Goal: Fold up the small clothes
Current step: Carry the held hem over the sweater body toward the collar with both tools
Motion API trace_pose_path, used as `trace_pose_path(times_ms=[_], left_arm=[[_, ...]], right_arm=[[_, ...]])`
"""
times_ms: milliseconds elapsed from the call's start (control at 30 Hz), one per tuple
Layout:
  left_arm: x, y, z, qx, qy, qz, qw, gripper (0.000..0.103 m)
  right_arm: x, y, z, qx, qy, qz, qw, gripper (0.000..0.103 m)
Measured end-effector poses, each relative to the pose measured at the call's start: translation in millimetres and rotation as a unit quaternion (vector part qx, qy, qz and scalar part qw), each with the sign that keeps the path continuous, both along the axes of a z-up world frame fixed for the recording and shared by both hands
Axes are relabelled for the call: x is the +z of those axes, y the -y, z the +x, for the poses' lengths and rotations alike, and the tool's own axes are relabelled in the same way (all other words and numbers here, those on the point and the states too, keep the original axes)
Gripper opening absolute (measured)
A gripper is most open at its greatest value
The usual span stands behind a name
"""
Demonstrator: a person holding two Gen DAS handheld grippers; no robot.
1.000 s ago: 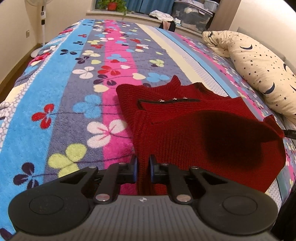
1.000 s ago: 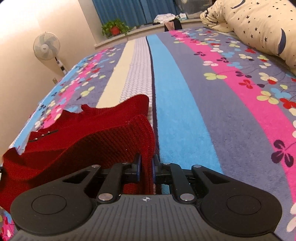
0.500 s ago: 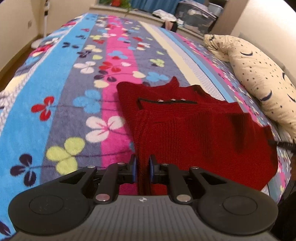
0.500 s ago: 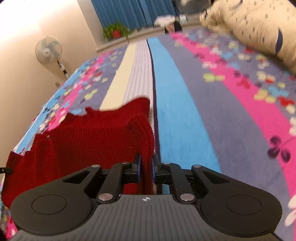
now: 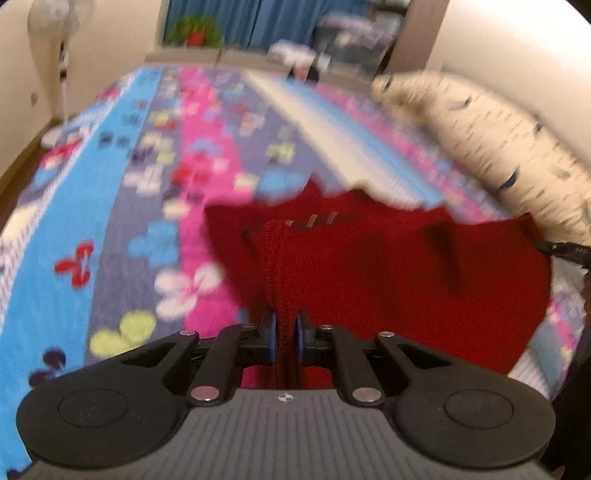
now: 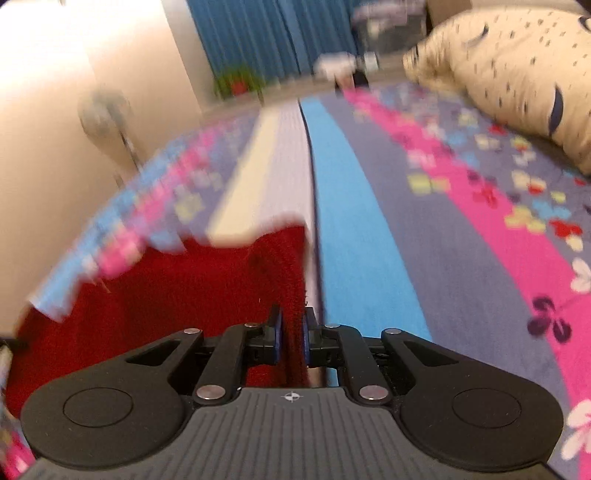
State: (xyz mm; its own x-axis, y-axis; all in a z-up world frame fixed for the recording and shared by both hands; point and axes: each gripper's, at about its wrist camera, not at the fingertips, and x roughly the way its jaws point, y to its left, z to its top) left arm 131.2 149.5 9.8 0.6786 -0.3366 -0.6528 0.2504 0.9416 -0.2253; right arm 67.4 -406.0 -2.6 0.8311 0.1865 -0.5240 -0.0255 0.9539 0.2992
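Observation:
A small red knit sweater [image 5: 388, 266] hangs stretched between my two grippers above the striped flowered blanket [image 5: 110, 229]. My left gripper [image 5: 284, 334] is shut on the sweater's near left edge, which bunches up between the pads. In the right wrist view the same sweater [image 6: 166, 295] spreads to the left, and my right gripper [image 6: 291, 338] is shut on its near right edge. The far part of the sweater still lies on the bed. The tip of the right gripper [image 5: 565, 251] shows at the left view's right border. Both views are blurred.
A cream pillow with moons and stars [image 5: 491, 147] lies along the bed's right side, seen also as a pillow [image 6: 517, 70] in the right view. A standing fan [image 5: 59, 48], a potted plant [image 5: 195, 33] and blue curtains are beyond the bed.
Both grippers have risen and tilted up, lifting the sweater's near edge off the bed. The cloth is pulled tauter between them, and more of the far room shows.

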Motion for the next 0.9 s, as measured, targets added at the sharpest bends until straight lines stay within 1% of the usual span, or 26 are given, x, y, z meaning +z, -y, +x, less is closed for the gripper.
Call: trace_pose_path(times_ms=[67, 133, 167, 233, 267, 300, 333, 367, 400, 500, 567, 600, 667, 700, 733, 767, 800, 833, 867, 900], left_arm=[[16.8, -10.8, -12.2, 0.009, 0.044, -0.022, 0.9987, 0.010], [29.0, -18.4, -16.9, 0.027, 0.080, -0.038, 0.9957, 0.010], [34.2, -23.7, -17.9, 0.038, 0.101, -0.046, 0.9931, 0.010], [40.5, -28.9, -13.5, 0.062, 0.124, -0.056, 0.9888, 0.010], [41.6, -30.1, -8.4, 0.074, 0.132, -0.056, 0.9869, 0.010], [42.1, -29.9, -3.0, 0.083, 0.138, -0.048, 0.9859, 0.010], [40.3, -28.1, 3.3, 0.092, 0.142, -0.035, 0.9850, 0.010], [37.5, -26.7, 10.4, 0.101, 0.141, -0.018, 0.9846, 0.010], [33.2, -25.2, 18.6, 0.111, 0.140, -0.011, 0.9838, 0.010], [19.6, -19.8, 41.0, 0.128, 0.129, 0.017, 0.9831, 0.010], [2.7, -16.4, 58.3, 0.132, 0.105, 0.039, 0.9850, 0.010], [-9.2, -15.9, 68.6, 0.135, 0.082, 0.050, 0.9862, 0.011], [-37.0, -14.0, 85.9, 0.141, 0.022, 0.075, 0.9870, 0.011], [-47.9, -12.1, 90.3, 0.142, -0.003, 0.084, 0.9863, 0.011], [-54.0, -10.4, 92.0, 0.140, -0.013, 0.089, 0.9861, 0.011], [-53.0, -9.9, 93.3, 0.140, -0.005, 0.088, 0.9862, 0.011], [-46.7, -10.8, 92.4, 0.142, 0.010, 0.082, 0.9864, 0.011], [-38.2, -15.1, 88.7, 0.147, 0.029, 0.062, 0.9867, 0.011], [-29.2, -20.1, 85.3, 0.153, 0.044, 0.039, 0.9865, 0.011], [-22.9, -22.2, 82.4, 0.158, 0.055, 0.025, 0.9855, 0.011]], right_arm=[[17.9, 2.3, -15.8, 0.000, 0.062, 0.022, 0.998, 0.010], [31.3, 2.3, -27.9, -0.006, 0.120, 0.020, 0.993, 0.010], [34.6, 3.2, -28.7, -0.014, 0.137, 0.017, 0.990, 0.010], [37.9, 7.4, -26.0, -0.031, 0.166, 0.019, 0.985, 0.010], [39.4, 8.1, -22.1, -0.036, 0.179, 0.017, 0.983, 0.010], [40.5, 6.0, -16.8, -0.039, 0.191, 0.008, 0.981, 0.010], [41.0, 2.2, -8.4, -0.043, 0.201, -0.006, 0.979, 0.010], [40.6, -0.2, -0.7, -0.047, 0.206, -0.011, 0.977, 0.010], [38.7, -3.3, 8.0, -0.051, 0.208, -0.011, 0.977, 0.010], [29.5, -14.6, 40.5, -0.063, 0.197, -0.021, 0.978, 0.010], [17.5, -22.9, 64.3, -0.064, 0.174, -0.032, 0.982, 0.010], [9.0, -27.0, 79.0, -0.064, 0.148, -0.041, 0.986, 0.011], [-14.4, -32.5, 110.5, -0.063, 0.069, -0.052, 0.994, 0.011], [-27.3, -32.1, 122.1, -0.069, 0.032, -0.057, 0.995, 0.011], [-41.1, -30.9, 132.6, -0.070, -0.006, -0.057, 0.996, 0.011], [-48.5, -32.5, 137.1, -0.072, -0.024, -0.064, 0.995, 0.011], [-50.9, -32.8, 138.8, -0.074, -0.025, -0.072, 0.994, 0.011], [-48.0, -34.8, 136.8, -0.074, -0.014, -0.070, 0.995, 0.010], [-39.3, -35.0, 131.6, -0.076, 0.015, -0.061, 0.995, 0.010], [-27.9, -36.6, 124.5, -0.075, 0.051, -0.054, 0.994, 0.010]])
